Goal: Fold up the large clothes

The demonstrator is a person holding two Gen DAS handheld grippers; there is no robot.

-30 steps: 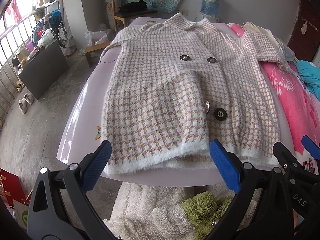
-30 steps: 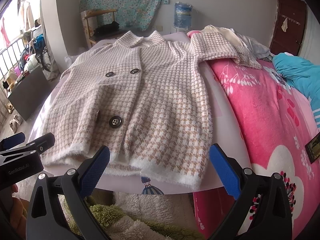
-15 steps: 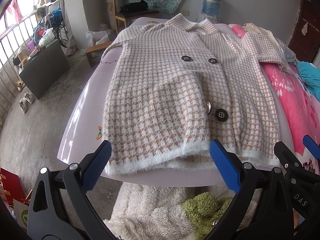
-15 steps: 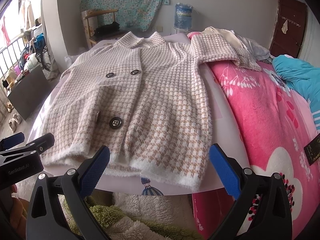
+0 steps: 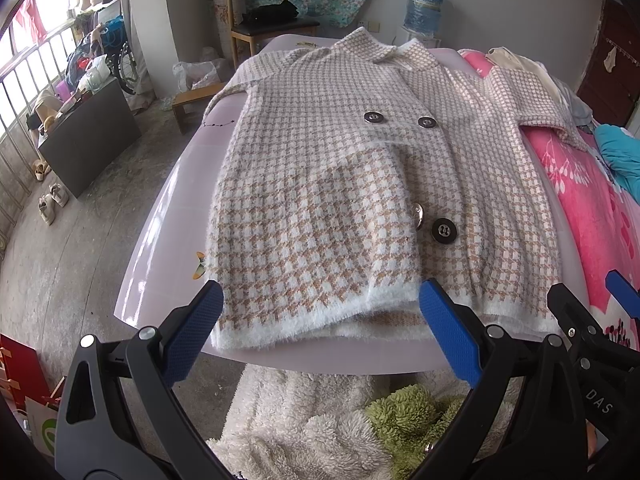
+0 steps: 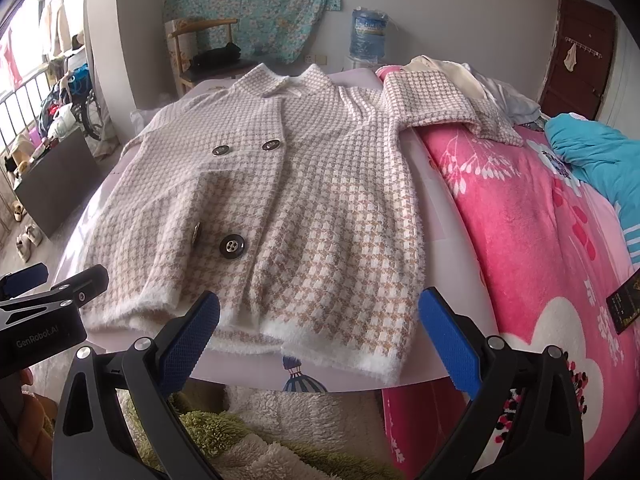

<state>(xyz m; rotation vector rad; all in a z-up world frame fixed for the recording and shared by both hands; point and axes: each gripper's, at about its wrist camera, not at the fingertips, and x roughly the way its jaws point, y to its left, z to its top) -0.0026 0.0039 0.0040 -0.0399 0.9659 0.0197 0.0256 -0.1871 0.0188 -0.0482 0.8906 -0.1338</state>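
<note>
Both the left gripper (image 5: 320, 328) and right gripper (image 6: 319, 330) hover with jaws spread, empty, just short of the checked coat's (image 5: 360, 184) fuzzy white hem (image 6: 332, 340) ahead.

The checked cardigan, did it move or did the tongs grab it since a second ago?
No. Nothing visibly changed. The checked cardigan lies flat on the table as before, one sleeve draped on the pink blanket. The left tongs and right tongs both stay open just short of the hem, holding nothing.
</note>
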